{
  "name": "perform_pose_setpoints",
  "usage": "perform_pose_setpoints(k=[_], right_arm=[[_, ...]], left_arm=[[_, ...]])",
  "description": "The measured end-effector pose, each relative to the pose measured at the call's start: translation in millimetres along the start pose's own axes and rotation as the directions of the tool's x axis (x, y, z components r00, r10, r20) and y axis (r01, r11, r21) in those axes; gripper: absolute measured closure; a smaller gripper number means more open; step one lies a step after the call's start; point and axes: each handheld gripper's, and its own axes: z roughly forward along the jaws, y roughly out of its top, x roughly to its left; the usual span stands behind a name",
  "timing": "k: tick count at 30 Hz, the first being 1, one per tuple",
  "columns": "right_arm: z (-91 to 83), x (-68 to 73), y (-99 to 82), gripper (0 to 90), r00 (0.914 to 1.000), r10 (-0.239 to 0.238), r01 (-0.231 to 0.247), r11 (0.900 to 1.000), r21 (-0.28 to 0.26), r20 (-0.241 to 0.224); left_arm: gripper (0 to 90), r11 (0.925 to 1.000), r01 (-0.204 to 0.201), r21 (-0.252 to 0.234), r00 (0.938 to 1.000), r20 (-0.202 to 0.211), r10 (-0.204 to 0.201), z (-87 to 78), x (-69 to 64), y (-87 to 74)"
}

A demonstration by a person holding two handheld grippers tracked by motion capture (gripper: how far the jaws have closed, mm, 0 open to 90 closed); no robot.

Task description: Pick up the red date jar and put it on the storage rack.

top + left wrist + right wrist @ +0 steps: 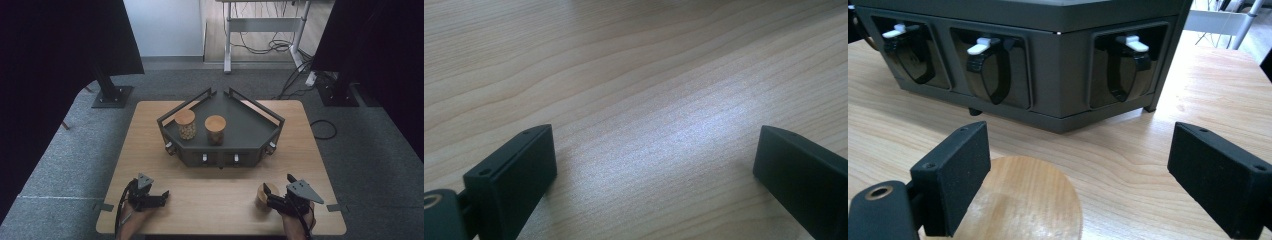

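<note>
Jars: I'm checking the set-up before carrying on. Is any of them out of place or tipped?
One jar stands on the table by the right gripper, apart from the two jars on the tray. All upright.

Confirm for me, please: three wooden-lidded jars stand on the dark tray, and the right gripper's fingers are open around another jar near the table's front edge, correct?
Not quite: the high view shows two jars on the dark tray, not three. The rest holds: the right gripper has its fingers open around another jar near the front edge.

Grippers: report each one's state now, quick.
Left gripper: open, holding nothing, above bare table.
Right gripper: open, wooden-lidded jar between its jaws, not gripped.
</note>
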Motion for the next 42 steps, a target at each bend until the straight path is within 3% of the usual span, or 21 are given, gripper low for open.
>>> perform_pose_setpoints(k=[21,42], right_arm=[[4.8,11.7,1.5,9.2,0.9987,-0.022,0.022,0.9997,0.013,-0.047],[5.7,17.6,-4.1,9.3,0.9981,-0.034,0.036,0.9990,0.028,-0.050]], left_arm=[[3.5,1.0000,0.000,0.000,1.0000,0.000,0.000,0.0,0.0,0.0],[3.5,1.0000,0.000,0.000,1.0000,0.000,0.000,0.0,0.0,0.0]])
